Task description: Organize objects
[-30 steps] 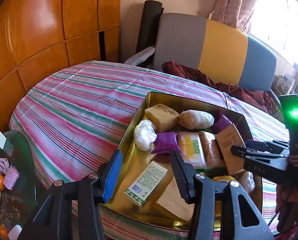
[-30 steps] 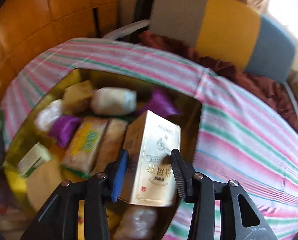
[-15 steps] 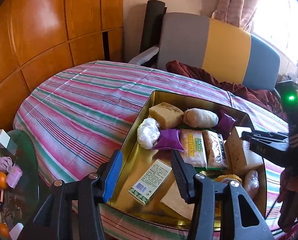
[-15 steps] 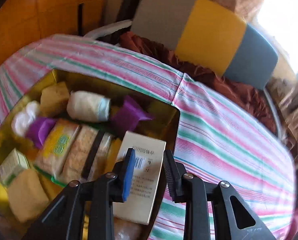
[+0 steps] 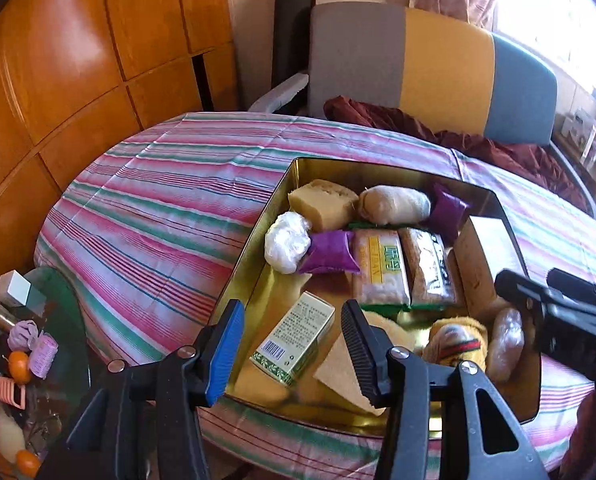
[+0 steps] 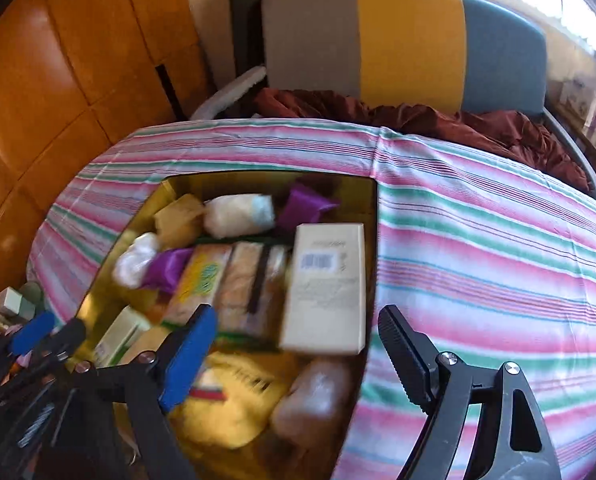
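My right gripper (image 6: pixel 293 356): jaws just opened, released; cream box (image 6: pixel 326 288) lies beyond them in gold tin (image 6: pixel 372 208). Striped surface (image 6: pixel 478 260); wood-panelled room.

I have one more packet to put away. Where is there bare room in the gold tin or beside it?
Bare tin floor shows only between the purple pouch and the green-edged box. Elsewhere it is packed, the beige box against its window-side wall. The striped cloth lies bare toward the wooden wall and toward the chair.
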`<act>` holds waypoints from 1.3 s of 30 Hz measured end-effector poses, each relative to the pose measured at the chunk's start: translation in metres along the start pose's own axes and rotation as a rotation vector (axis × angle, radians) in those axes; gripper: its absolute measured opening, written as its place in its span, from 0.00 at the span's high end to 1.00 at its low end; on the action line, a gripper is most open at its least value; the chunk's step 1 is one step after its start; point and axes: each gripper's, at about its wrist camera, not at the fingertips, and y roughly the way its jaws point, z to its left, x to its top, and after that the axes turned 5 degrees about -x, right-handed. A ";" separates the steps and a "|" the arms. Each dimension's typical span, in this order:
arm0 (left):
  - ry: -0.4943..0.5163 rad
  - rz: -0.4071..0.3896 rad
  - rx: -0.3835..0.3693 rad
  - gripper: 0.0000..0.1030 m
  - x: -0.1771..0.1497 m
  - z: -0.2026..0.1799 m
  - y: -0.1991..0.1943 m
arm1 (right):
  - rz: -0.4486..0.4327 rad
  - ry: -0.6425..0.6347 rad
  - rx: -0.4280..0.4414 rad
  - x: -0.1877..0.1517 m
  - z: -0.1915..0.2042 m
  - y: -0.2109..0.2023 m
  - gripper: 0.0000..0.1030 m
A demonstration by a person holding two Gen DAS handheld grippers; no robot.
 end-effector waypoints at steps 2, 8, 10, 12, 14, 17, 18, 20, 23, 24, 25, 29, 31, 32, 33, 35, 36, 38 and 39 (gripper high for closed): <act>0.001 0.003 0.014 0.51 -0.002 0.001 -0.001 | 0.003 0.017 -0.008 -0.009 0.004 -0.006 0.14; -0.010 0.022 0.021 0.51 -0.004 0.008 -0.002 | -0.035 0.025 -0.030 -0.025 0.016 -0.025 0.02; -0.008 0.031 0.017 0.51 -0.006 0.011 -0.003 | -0.061 0.023 -0.062 -0.028 0.021 -0.031 0.00; -0.012 0.036 0.011 0.51 -0.006 0.013 -0.004 | -0.074 0.028 -0.092 -0.029 0.024 -0.035 0.00; -0.015 0.042 0.002 0.51 -0.007 0.016 -0.006 | -0.080 0.031 -0.142 -0.030 0.027 -0.036 0.00; -0.017 0.023 -0.003 0.51 -0.007 0.020 -0.013 | -0.092 0.004 -0.233 -0.033 0.037 -0.035 0.00; -0.015 0.019 -0.001 0.51 -0.007 0.021 -0.015 | -0.098 0.000 -0.239 -0.034 0.040 -0.035 0.00; -0.015 0.008 0.000 0.51 -0.006 0.023 -0.020 | -0.105 0.012 -0.230 -0.036 0.041 -0.037 0.00; -0.020 0.000 -0.006 0.51 -0.005 0.026 -0.026 | -0.116 0.063 -0.213 -0.038 0.040 -0.041 0.00; -0.019 -0.002 -0.007 0.51 -0.005 0.027 -0.027 | -0.120 0.075 -0.219 -0.039 0.041 -0.043 0.00; -0.015 -0.006 -0.004 0.51 -0.005 0.027 -0.029 | -0.120 0.078 -0.230 -0.038 0.043 -0.044 0.00; -0.001 -0.023 0.019 0.51 -0.004 0.026 -0.032 | -0.136 0.075 -0.231 -0.038 0.049 -0.047 0.00; -0.007 -0.020 0.016 0.51 -0.004 0.028 -0.032 | -0.134 0.072 -0.250 -0.038 0.051 -0.047 0.00; -0.009 -0.020 0.015 0.51 -0.004 0.028 -0.033 | -0.135 0.071 -0.250 -0.038 0.052 -0.046 0.00; -0.010 -0.020 0.015 0.51 -0.004 0.028 -0.033 | -0.135 0.071 -0.251 -0.038 0.052 -0.046 0.00; -0.012 -0.026 0.015 0.51 -0.003 0.028 -0.036 | -0.138 0.075 -0.265 -0.039 0.052 -0.047 0.00; -0.010 -0.027 0.014 0.51 -0.004 0.027 -0.036 | -0.141 0.076 -0.272 -0.039 0.053 -0.047 0.00; -0.009 -0.031 0.007 0.51 -0.003 0.027 -0.038 | -0.141 0.077 -0.289 -0.039 0.053 -0.047 0.00; -0.010 -0.033 0.007 0.51 -0.003 0.027 -0.039 | -0.139 0.073 -0.292 -0.039 0.053 -0.047 0.00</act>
